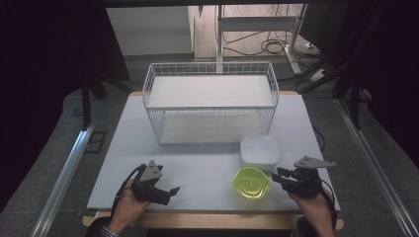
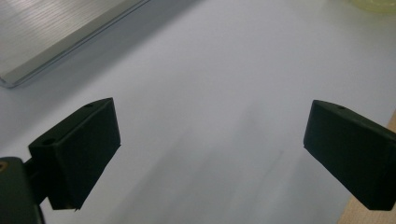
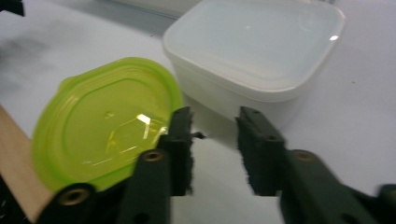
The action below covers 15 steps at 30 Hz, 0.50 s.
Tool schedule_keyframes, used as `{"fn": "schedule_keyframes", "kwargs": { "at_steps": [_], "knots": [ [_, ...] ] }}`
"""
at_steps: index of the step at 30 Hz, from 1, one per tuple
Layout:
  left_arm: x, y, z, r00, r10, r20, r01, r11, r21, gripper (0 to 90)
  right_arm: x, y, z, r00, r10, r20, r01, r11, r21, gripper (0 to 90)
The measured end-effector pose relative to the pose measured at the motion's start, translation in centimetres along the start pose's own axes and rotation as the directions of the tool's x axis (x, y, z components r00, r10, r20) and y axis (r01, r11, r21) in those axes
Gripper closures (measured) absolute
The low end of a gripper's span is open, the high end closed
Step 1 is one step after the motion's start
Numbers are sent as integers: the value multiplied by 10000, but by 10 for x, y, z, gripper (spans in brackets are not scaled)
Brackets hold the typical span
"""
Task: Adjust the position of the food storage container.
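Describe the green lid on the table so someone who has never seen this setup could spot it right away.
Start at the white wire basket at the back of the table. In front of its right end sits a white square container. The green lid lies flat just in front of that, near the table's front edge: rounded, translucent yellow-green, the one brightly coloured thing there.

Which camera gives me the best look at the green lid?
The right gripper view: the green lid is close and nearly whole. The high view shows it small, beside the white tub; the left gripper view catches just its edge.
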<state>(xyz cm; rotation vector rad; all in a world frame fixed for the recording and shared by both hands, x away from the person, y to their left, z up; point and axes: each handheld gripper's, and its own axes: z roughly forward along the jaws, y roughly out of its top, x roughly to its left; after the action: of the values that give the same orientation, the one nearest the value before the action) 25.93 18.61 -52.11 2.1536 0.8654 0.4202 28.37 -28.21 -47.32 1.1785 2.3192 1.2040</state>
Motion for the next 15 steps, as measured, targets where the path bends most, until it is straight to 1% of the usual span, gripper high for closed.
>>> {"fn": "schedule_keyframes", "kwargs": {
  "at_steps": [3,6,7,8,12,15],
  "knots": [
    [0,0,1,10000,18,-22,-18,10000,18,37,5,2,-1,9993,-301,-211,303,9995,77,793],
    [0,0,1,10000,41,-41,-41,10000,66,38,9,3,-2,9980,-487,-391,492,9987,122,860],
    [0,0,1,10000,41,-41,-41,10000,66,38,9,3,-2,9980,-487,-391,492,9987,122,860],
    [0,0,1,10000,58,-51,-58,9999,102,38,12,4,-2,9970,-611,-472,615,9981,69,883],
    [-1,0,2,9999,119,-77,-118,9999,120,38,19,6,0,9956,-694,-633,696,9976,19,888],
    [-1,0,2,9999,126,-95,-125,9998,127,39,27,7,4,9928,-867,-823,877,9961,89,889]
  ]
}}
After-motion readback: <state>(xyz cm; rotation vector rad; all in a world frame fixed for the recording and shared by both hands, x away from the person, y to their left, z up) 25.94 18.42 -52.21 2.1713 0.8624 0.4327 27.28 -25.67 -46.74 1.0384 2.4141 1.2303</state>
